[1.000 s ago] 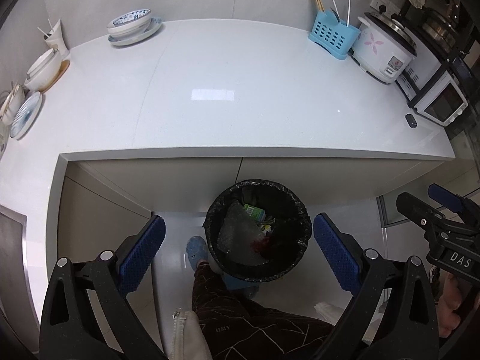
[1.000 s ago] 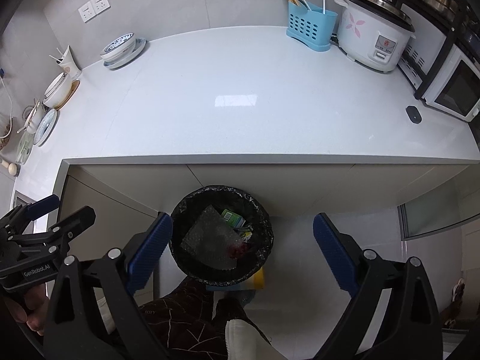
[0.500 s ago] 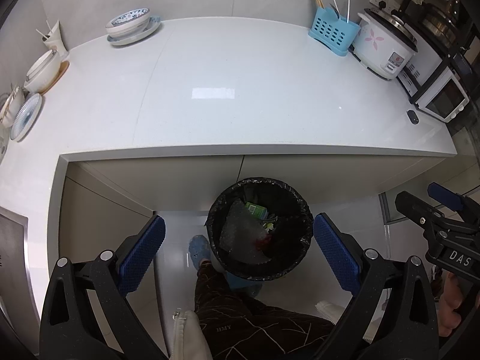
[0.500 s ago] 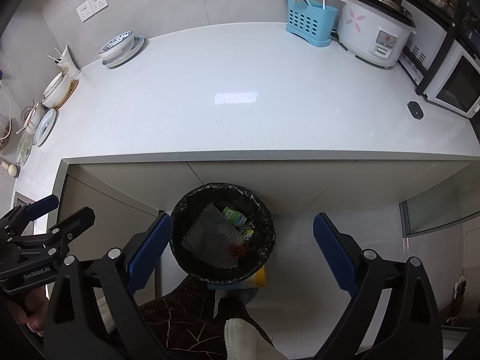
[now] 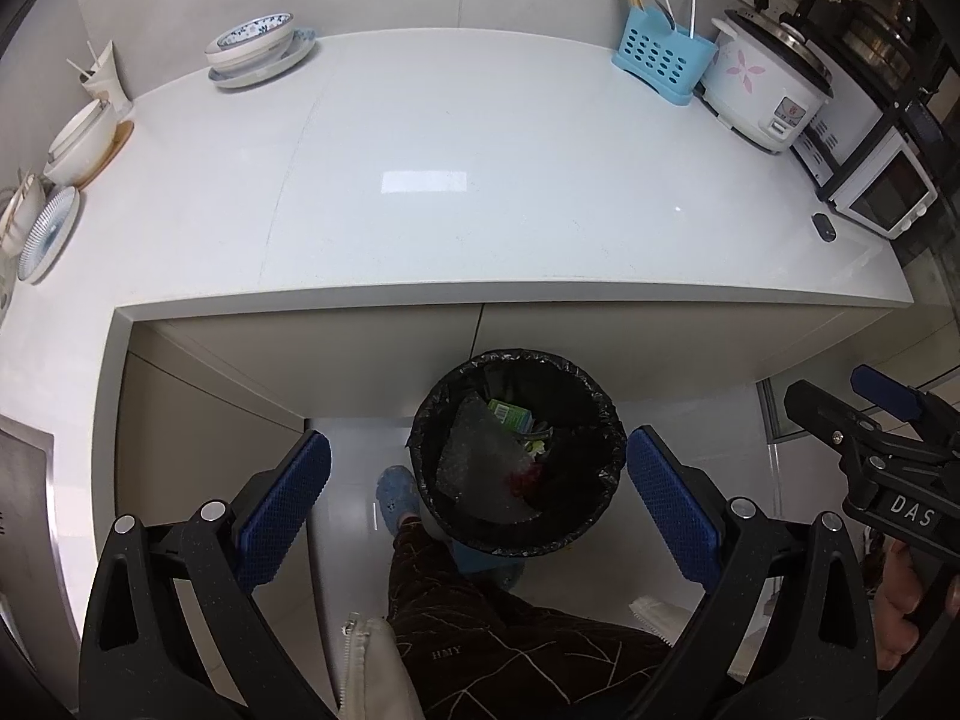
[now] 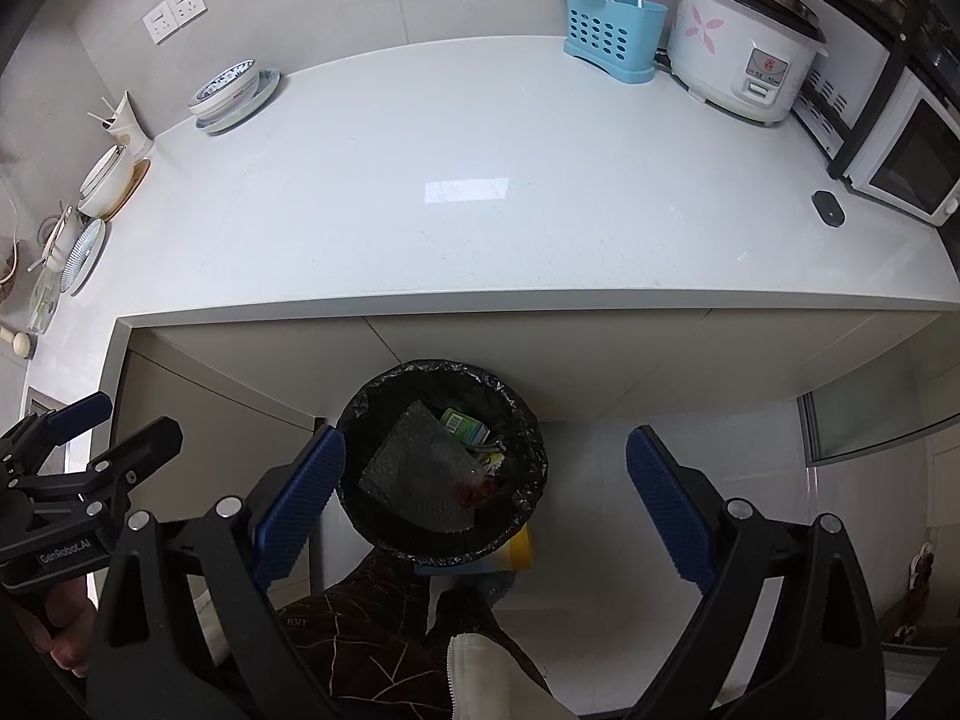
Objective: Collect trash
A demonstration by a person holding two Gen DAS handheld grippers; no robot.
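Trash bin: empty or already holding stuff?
Holding stuff. The trash bin contains bubble wrap, a green carton and red scraps; how deep, cannot tell.

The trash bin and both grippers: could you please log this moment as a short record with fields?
bin: round trash bin with black liner, on the floor in front of the white counter
bin contents: bubble wrap, green carton, red scrap
left gripper: open, empty, above the bin
right gripper: open, empty, the bin toward its left finger
counter trash: none visible
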